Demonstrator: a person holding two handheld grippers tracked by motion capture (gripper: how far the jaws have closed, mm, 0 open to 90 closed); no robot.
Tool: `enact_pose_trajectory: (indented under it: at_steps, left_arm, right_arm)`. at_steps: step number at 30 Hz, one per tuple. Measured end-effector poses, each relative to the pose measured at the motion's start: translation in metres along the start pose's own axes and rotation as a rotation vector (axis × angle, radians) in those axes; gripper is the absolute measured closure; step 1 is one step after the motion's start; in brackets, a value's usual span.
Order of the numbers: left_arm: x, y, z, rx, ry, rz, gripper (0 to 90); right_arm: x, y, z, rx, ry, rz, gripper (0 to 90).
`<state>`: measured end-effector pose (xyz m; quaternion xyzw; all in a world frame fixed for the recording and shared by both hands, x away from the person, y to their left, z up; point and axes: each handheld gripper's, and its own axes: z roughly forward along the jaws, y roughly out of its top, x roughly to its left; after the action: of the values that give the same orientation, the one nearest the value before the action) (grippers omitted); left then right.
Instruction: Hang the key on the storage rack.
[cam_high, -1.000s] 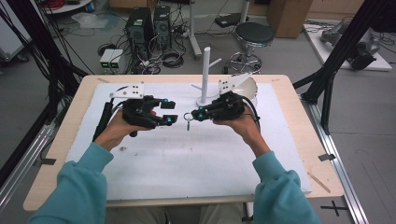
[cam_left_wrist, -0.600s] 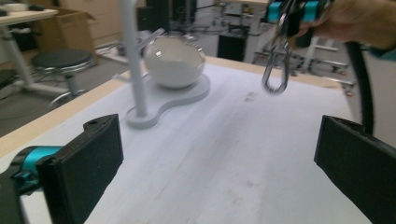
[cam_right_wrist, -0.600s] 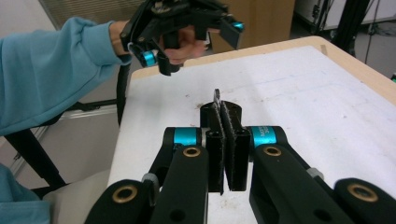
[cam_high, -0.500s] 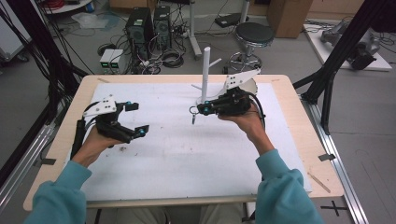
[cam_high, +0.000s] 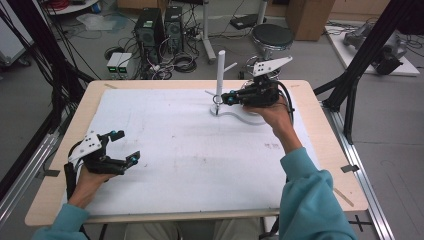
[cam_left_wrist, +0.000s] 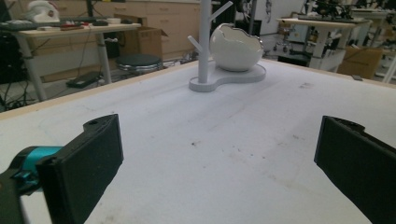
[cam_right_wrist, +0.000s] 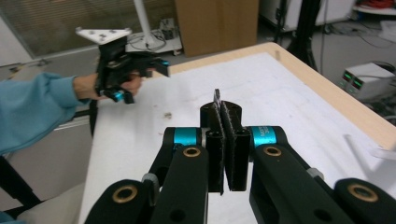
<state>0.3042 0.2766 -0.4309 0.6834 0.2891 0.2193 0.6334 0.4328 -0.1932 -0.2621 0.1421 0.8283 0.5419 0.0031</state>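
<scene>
A white stand with a tall branched pole (cam_high: 220, 70) and a flat base (cam_high: 241, 118) stands at the back of the white mat (cam_high: 200, 155). In the left gripper view the pole (cam_left_wrist: 204, 42) has a white egg-shaped bowl (cam_left_wrist: 235, 46) beside it. My right gripper (cam_high: 226, 98) hovers right by the pole, its jaws (cam_right_wrist: 222, 109) shut on a small thin dark thing (cam_right_wrist: 216, 97) that sticks out past the tips. My left gripper (cam_high: 126, 146) is low at the mat's front left, far from the stand. Its jaws (cam_left_wrist: 217, 140) have just been opening and stand wide with nothing between them.
The mat covers a wooden table (cam_high: 60, 200). Black frame posts (cam_high: 350, 90) rise at the right and left sides. Behind the table stand a stool (cam_high: 272, 36), computer towers (cam_high: 155, 25) and loose cables on the floor.
My left gripper let go near the middle, opened, and swung down to the front left. My right gripper carried the small thing up and back to the stand's pole.
</scene>
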Motion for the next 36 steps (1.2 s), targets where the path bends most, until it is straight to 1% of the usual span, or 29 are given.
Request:
enact_pose_trajectory:
  at_steps: [1, 3, 4, 6, 10, 11, 12, 13, 15, 16, 17, 18, 19, 20, 24, 25, 28, 29, 31, 33, 35, 36]
  left_arm:
    - [-0.001, -0.002, -0.002, -0.008, 0.009, -0.005, 1.7]
    - [-0.002, -0.007, -0.007, -0.025, 0.019, -0.013, 1.7]
    - [-0.003, -0.009, -0.009, -0.033, 0.027, -0.018, 1.7]
    - [-0.003, -0.012, -0.012, -0.047, 0.045, -0.012, 1.7]
    - [-0.003, -0.018, -0.016, -0.048, 0.06, -0.016, 1.7]
    - [-0.003, -0.019, -0.016, -0.053, 0.064, -0.018, 1.7]
    - [-0.003, -0.02, -0.017, -0.06, 0.067, -0.021, 1.7]
    - [-0.003, -0.022, -0.018, -0.064, 0.07, -0.02, 1.7]
    - [-0.003, -0.025, -0.018, -0.062, 0.073, -0.032, 1.7]
    - [-0.003, -0.028, -0.018, -0.06, 0.079, -0.033, 1.7]
    - [-0.003, -0.029, -0.017, -0.054, 0.083, -0.032, 1.7]
    - [-0.004, -0.029, -0.017, -0.06, 0.094, -0.025, 1.7]
    - [-0.004, -0.029, -0.017, -0.063, 0.095, -0.017, 1.7]
    - [-0.004, -0.029, -0.017, -0.059, 0.096, -0.015, 1.7]
    - [-0.003, -0.029, -0.016, -0.057, 0.107, -0.027, 1.7]
    - [-0.003, -0.029, -0.016, -0.056, 0.115, -0.029, 1.7]
    - [-0.004, -0.029, -0.016, -0.051, 0.133, -0.033, 1.7]
    - [-0.004, -0.029, -0.016, -0.049, 0.142, -0.025, 1.7]
    - [-0.006, -0.03, -0.016, -0.056, 0.154, -0.019, 1.7]
    - [-0.007, -0.03, -0.017, -0.059, 0.166, -0.008, 1.7]
    - [-0.008, -0.03, -0.017, -0.062, 0.178, -0.004, 1.7]
    - [-0.009, -0.03, -0.017, -0.063, 0.184, 0.004, 1.7]
  right_arm:
    - [-0.002, 0.001, -0.001, 0.006, -0.011, 0.007, 89.1]
    - [-0.008, 0.003, -0.003, 0.021, -0.027, -0.001, 89.1]
    - [-0.01, 0.004, -0.004, 0.023, -0.033, 0.011, 89.0]
    - [-0.015, 0.006, -0.006, 0.023, -0.044, 0.016, 89.1]
    - [-0.022, 0.011, -0.006, 0.038, -0.061, 0.019, 89.0]
    - [-0.023, 0.012, -0.005, 0.032, -0.066, 0.014, 89.0]
    - [-0.024, 0.013, -0.005, 0.032, -0.065, 0.024, 89.0]
    - [-0.026, 0.014, -0.005, 0.032, -0.068, 0.017, 89.0]
    - [-0.027, 0.014, -0.004, 0.032, -0.073, 0.024, 89.0]
    - [-0.029, 0.014, -0.003, 0.028, -0.076, 0.019, 89.0]
    - [-0.03, 0.014, -0.003, 0.029, -0.077, 0.024, 89.0]
    - [-0.03, 0.013, -0.003, 0.036, -0.081, 0.038, 89.0]
    - [-0.032, 0.013, -0.002, 0.033, -0.083, 0.029, 89.0]
    - [-0.033, 0.012, -0.002, 0.036, -0.084, 0.032, 89.0]
    - [-0.037, 0.011, 0.0, 0.037, -0.095, 0.045, 89.0]
    - [-0.038, 0.01, 0.0, 0.042, -0.095, 0.056, 89.0]
    - [-0.043, 0.008, 0.004, 0.048, -0.101, 0.065, 89.0]
    - [-0.044, 0.007, 0.005, 0.047, -0.102, 0.074, 89.0]
    - [-0.046, 0.007, 0.007, 0.044, -0.112, 0.074, 89.0]
    - [-0.047, 0.006, 0.008, 0.047, -0.113, 0.083, 88.9]
    - [-0.049, 0.005, 0.01, 0.058, -0.123, 0.089, 89.0]
    - [-0.051, 0.004, 0.01, 0.062, -0.127, 0.091, 89.0]
